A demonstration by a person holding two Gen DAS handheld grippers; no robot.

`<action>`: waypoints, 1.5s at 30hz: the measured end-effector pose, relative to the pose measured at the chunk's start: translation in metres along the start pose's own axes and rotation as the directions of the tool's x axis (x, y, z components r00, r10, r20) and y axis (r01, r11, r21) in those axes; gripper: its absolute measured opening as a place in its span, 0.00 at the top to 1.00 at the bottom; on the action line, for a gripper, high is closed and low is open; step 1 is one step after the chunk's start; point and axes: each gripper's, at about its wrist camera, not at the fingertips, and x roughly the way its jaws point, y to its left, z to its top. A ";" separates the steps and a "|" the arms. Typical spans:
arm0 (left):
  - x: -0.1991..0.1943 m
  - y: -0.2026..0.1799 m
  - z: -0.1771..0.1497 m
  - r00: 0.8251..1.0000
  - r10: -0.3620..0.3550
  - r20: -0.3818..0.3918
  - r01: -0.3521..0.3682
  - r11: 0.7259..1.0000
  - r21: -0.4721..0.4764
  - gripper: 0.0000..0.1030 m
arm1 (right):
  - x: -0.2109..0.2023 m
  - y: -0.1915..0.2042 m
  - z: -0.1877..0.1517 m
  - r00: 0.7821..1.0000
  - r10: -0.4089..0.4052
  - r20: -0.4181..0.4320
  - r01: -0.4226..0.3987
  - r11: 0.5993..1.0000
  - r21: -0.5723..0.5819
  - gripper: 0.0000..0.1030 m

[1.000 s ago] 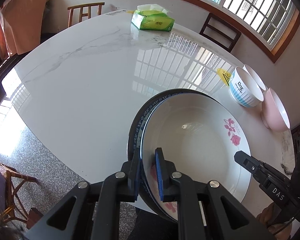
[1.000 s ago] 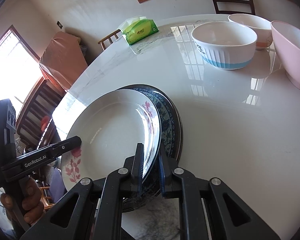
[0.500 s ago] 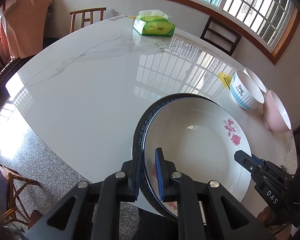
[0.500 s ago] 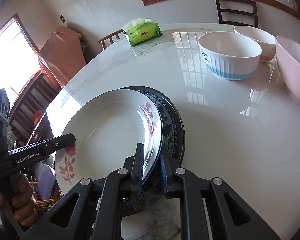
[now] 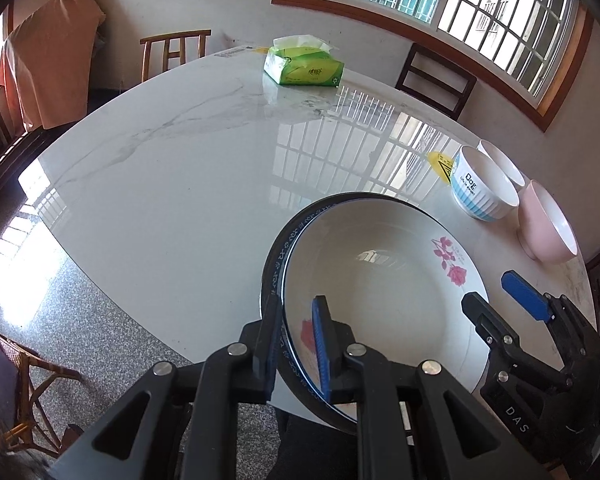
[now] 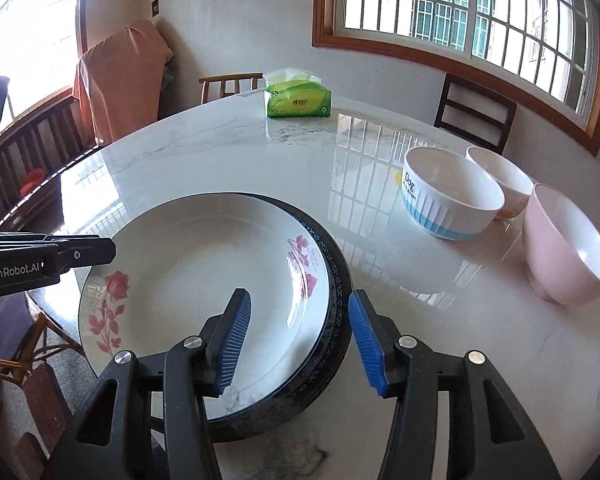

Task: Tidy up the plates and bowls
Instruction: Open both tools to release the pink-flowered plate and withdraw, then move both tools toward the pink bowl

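Note:
A white plate with pink roses (image 5: 384, 296) (image 6: 204, 280) lies stacked on a dark blue-patterned plate (image 5: 278, 252) (image 6: 336, 280) at the table's near edge. My left gripper (image 5: 298, 348) is shut on the near rims of both plates. My right gripper (image 6: 300, 340) is open, its pads straddling the stack's right rim without touching; it also shows in the left wrist view (image 5: 500, 300). A white and blue bowl (image 6: 452, 196), a white bowl (image 6: 504, 176) behind it and a pink bowl (image 6: 568, 248) stand at the right.
A green tissue pack (image 6: 298, 100) lies at the far side of the white marble table (image 6: 228, 152). Wooden chairs (image 6: 474, 110) ring the table. The table edge and the floor are close at the left (image 5: 60, 300).
My right gripper has opened and let go of the plates' rim, then drawn back and up. The left gripper stays shut on the plates.

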 end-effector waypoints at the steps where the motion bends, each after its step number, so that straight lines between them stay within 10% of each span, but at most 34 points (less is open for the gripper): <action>1: -0.002 -0.001 -0.001 1.000 -0.010 0.004 0.010 1.000 0.001 0.81 | -0.002 0.000 0.000 1.000 -0.010 0.011 0.010 1.000 -0.010 0.49; 33: -0.014 -0.166 -0.029 0.989 -0.144 -0.028 0.146 0.947 0.287 0.79 | -0.058 -0.105 -0.042 0.964 -0.250 0.094 0.231 0.956 0.182 0.31; 45: 0.019 -0.261 0.012 0.948 -0.280 -0.151 0.316 0.893 0.322 0.79 | -0.067 -0.218 -0.091 0.961 -0.276 0.006 0.246 0.867 0.432 0.29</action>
